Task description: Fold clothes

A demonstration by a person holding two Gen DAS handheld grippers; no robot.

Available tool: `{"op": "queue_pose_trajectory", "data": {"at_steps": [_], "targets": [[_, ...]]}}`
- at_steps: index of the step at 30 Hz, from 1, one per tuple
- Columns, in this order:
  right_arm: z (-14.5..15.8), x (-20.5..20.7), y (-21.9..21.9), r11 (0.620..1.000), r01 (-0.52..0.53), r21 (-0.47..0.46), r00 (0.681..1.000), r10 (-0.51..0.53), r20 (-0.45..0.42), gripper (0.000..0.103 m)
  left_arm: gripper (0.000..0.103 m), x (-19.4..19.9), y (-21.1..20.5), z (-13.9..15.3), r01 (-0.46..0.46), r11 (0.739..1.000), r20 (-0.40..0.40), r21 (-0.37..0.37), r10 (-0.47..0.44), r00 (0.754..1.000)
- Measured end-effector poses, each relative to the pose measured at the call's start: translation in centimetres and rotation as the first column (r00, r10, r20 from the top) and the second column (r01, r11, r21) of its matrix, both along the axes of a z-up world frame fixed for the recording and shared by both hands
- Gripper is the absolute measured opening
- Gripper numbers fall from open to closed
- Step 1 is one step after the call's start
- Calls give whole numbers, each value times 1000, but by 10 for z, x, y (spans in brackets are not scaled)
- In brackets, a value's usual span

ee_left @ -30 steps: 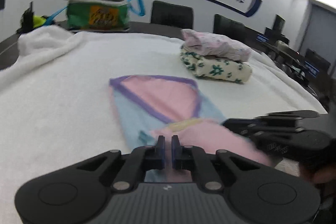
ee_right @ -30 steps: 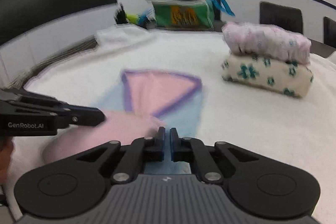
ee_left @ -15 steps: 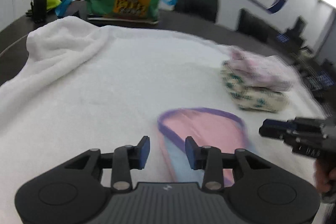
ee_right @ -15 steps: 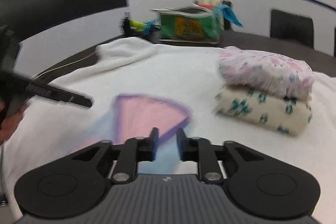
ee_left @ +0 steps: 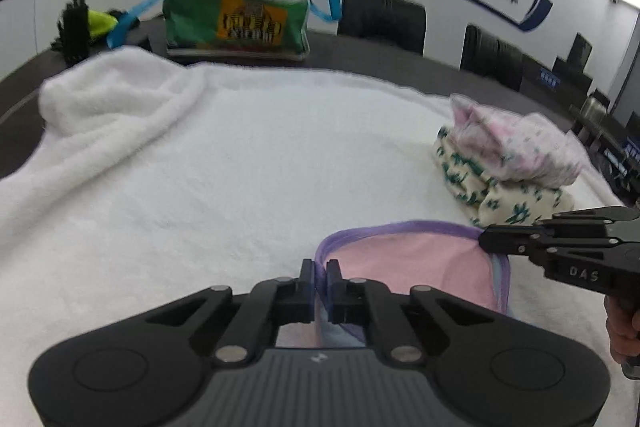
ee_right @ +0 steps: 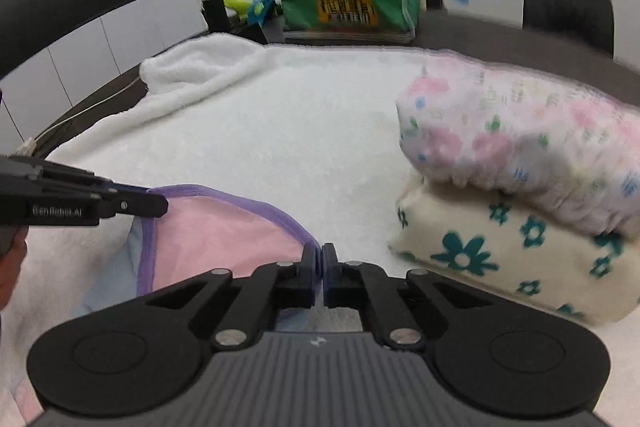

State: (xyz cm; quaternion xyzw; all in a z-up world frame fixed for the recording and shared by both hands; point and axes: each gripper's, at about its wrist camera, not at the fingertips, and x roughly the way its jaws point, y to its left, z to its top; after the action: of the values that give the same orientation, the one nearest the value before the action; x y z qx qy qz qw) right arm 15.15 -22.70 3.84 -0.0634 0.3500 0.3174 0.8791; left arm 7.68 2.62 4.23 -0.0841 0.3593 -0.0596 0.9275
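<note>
Purple binding is what both tools have hold of. The left gripper (ee_left: 319, 273) has its jaws drawn nearly together on the purple-edged corner of the pink garment (ee_left: 416, 267), on the side farthest from the folded stack (ee_left: 508, 171). The right gripper (ee_right: 319, 259) is likewise pinched almost closed on the same trim at the opposite corner, the one nearest that stack. Each tool also shows in the other's camera, its tip meeting the purple edge.

Holding the two far corners at once probably serves to keep that edge taut and level, so it can be carried over as one straight line and not sag in the middle; that is a judgement from the grips, not something seen.

The garment lies flat on the white towel (ee_left: 240, 163), just beside the stack on its near left side, with a pale blue layer showing below the pink.

The stack, a pink-flowered piece atop a cream one with green flowers, looks like finished work set clear of the folding area. Well beyond it, off the towel on the dark table, stands a green bag (ee_left: 236, 19), which appears to hold more cloth.
</note>
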Motion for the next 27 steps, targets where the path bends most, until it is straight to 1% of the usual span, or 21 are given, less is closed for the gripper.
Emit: {"op": "queue_pose_trajectory", "data": {"at_steps": [2, 5, 6, 7, 8, 10, 11, 12, 13, 14, 15, 16, 17, 18, 20, 22, 23, 24, 25, 26, 27], "targets": [[16, -16, -5, 1000, -2, 16, 999, 1, 53, 2, 3, -22, -2, 12, -7, 1000, 46, -17, 8, 999], [36, -53, -23, 999, -9, 52, 991, 2, 136, 2, 3, -75, -14, 31, 23, 1000, 145, -6, -22, 989], [41, -69, -31, 998, -13, 65, 987, 2, 159, 2, 3, -99, -19, 33, 35, 999, 171, -12, -32, 985], [42, -88, -40, 997, -22, 80, 984, 7, 176, 2, 3, -118, -23, 32, 48, 999, 181, -17, -44, 983], [41, -106, -49, 996, -26, 90, 984, 9, 180, 2, 3, -138, -26, 27, 60, 998, 175, -18, -56, 983], [28, -140, -65, 996, -33, 85, 988, 19, 154, 2, 6, -172, -31, 9, 119, 991, 141, -66, -109, 984], [18, -157, -75, 997, -23, 79, 992, 13, 129, 2, 10, -185, -30, 0, 160, 981, 123, -108, -146, 982], [12, -169, -84, 997, 1, 80, 994, -10, 110, 4, 13, -196, -26, -8, 183, 969, 106, -168, -166, 980], [6, -179, -92, 996, 29, 83, 995, -36, 95, 9, 14, -199, -23, -8, 181, 965, 102, -190, -164, 981], [1, -187, -103, 993, 62, 104, 995, -70, 78, 11, 18, -202, -19, -8, 178, 961, 97, -213, -161, 982], [0, -190, -109, 986, 89, 138, 993, -98, 62, 19, 28, -204, -15, -8, 174, 957, 93, -234, -156, 983], [1, -192, -115, 978, 115, 174, 991, -124, 47, 28, 36, -201, -11, -4, 143, 962, 106, -234, -121, 987], [2, -192, -116, 970, 128, 205, 989, -140, 45, 31, 51, -195, -8, 0, 101, 967, 113, -234, -77, 991], [4, -191, -116, 962, 138, 235, 987, -153, 48, 35, 57, -189, -6, 4, 61, 970, 118, -233, -34, 992], [4, -184, -105, 958, 139, 252, 987, -155, 47, 37, 58, -171, -9, 7, 16, 978, 112, -208, 7, 994], [-1, -171, -90, 962, 143, 233, 987, -157, 39, 37, 58, -155, -19, 2, 34, 985, 100, -172, -17, 995], [-6, -165, -82, 967, 147, 208, 987, -156, 28, 37, 57, -149, -24, -1, 49, 986, 95, -159, -34, 995], [-12, -160, -75, 970, 155, 186, 987, -159, 11, 37, 49, -141, -27, -7, 47, 987, 65, -152, -37, 997], [-19, -154, -68, 972, 163, 166, 986, -164, -7, 37, 37, -136, -28, -13, 38, 986, 36, -159, -33, 999], [-22, -151, -64, 973, 169, 159, 986, -167, -22, 37, 9, -132, -25, -17, 46, 981, 22, -188, -43, 999], [-25, -148, -62, 972, 174, 156, 985, -170, -35, 36, 4, -129, -22, -21, 54, 975, 10, -216, -53, 999]]}}
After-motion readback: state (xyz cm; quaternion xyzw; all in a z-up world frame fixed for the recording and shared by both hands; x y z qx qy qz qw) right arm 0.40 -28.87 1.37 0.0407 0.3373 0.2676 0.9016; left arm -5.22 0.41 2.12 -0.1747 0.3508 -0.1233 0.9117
